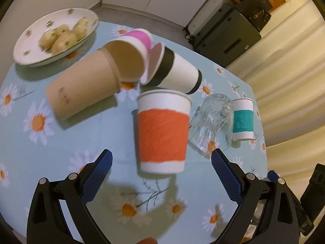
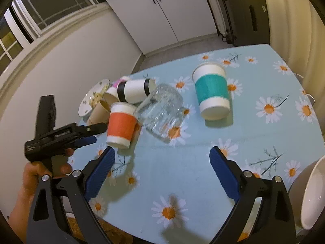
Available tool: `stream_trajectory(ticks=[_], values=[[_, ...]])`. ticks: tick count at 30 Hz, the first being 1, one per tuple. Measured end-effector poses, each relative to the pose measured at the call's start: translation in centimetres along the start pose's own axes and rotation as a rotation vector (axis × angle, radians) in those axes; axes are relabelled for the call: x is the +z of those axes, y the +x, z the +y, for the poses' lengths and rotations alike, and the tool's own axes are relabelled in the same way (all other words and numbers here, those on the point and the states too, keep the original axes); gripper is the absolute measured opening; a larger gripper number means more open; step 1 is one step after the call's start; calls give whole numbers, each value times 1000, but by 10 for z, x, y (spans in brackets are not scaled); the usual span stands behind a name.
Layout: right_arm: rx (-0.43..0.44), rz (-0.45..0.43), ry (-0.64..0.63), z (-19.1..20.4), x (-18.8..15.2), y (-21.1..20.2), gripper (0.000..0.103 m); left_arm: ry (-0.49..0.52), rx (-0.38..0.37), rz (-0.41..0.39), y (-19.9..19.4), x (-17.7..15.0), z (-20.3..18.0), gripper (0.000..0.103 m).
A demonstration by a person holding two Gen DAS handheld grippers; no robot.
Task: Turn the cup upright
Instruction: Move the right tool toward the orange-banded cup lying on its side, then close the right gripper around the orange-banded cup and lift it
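Observation:
An orange-banded white paper cup [image 1: 162, 130] stands upright on the daisy tablecloth, just ahead of my open left gripper [image 1: 161, 162], untouched by the fingers. It also shows in the right wrist view [image 2: 121, 125]. A teal-banded cup [image 2: 212, 92] stands upright to the right; it also shows in the left wrist view [image 1: 242, 119]. A clear glass mug [image 2: 162, 111] lies on its side between them. A brown cup [image 1: 85, 83] and a black-banded white cup [image 1: 176, 71] lie on their sides behind. My right gripper [image 2: 161, 158] is open and empty over bare cloth. The left gripper [image 2: 89, 134] shows there, left of the orange cup.
A plate of cookies [image 1: 54, 34] sits at the far left by a pink cup [image 1: 140, 36]. A white bowl [image 2: 312, 193] stands at the table's right edge. A dark suitcase [image 2: 243, 12] stands on the floor beyond the table.

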State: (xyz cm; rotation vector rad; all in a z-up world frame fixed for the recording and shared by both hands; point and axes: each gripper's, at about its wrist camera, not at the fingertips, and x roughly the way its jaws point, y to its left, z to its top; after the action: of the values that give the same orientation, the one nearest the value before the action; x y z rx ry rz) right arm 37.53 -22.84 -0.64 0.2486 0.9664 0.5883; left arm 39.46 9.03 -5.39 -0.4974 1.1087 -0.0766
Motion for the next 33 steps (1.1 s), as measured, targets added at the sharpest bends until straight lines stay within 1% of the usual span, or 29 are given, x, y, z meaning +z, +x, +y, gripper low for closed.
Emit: stream_trajectory(ticks=[1, 5, 7, 11, 13, 15, 18, 20, 21, 26, 30, 33], values=[[1, -5, -9, 1, 2, -3, 94, 18, 9, 10, 5, 3, -3, 87], [13, -5, -35, 4, 6, -7, 94, 52, 49, 40, 20, 6, -9, 81], [15, 4, -38, 3, 6, -6, 94, 56, 62, 56, 28, 7, -9, 74], [-1, 21, -36, 1, 4, -1, 94, 60, 88, 65, 37, 11, -10, 74], [1, 29, -25, -1, 3, 2, 94, 74, 119, 66, 41, 14, -11, 74], [-2, 37, -29, -1, 3, 4, 94, 80, 120, 72, 46, 15, -14, 74], [-2, 38, -26, -3, 4, 5, 94, 97, 134, 80, 48, 15, -17, 64], [10, 43, -18, -4, 5, 5, 94, 104, 155, 84, 49, 15, -18, 63], [9, 41, -15, -4, 5, 5, 94, 104, 151, 88, 49, 14, -19, 62], [5, 36, -17, -5, 5, 1, 94, 104, 167, 72, 43, 11, -22, 61], [15, 29, -12, -6, 4, -6, 93, 126, 166, 49, 23, -1, -33, 61], [53, 28, 7, -7, 3, -10, 93, 127, 158, 60, 15, -15, -39, 61]])
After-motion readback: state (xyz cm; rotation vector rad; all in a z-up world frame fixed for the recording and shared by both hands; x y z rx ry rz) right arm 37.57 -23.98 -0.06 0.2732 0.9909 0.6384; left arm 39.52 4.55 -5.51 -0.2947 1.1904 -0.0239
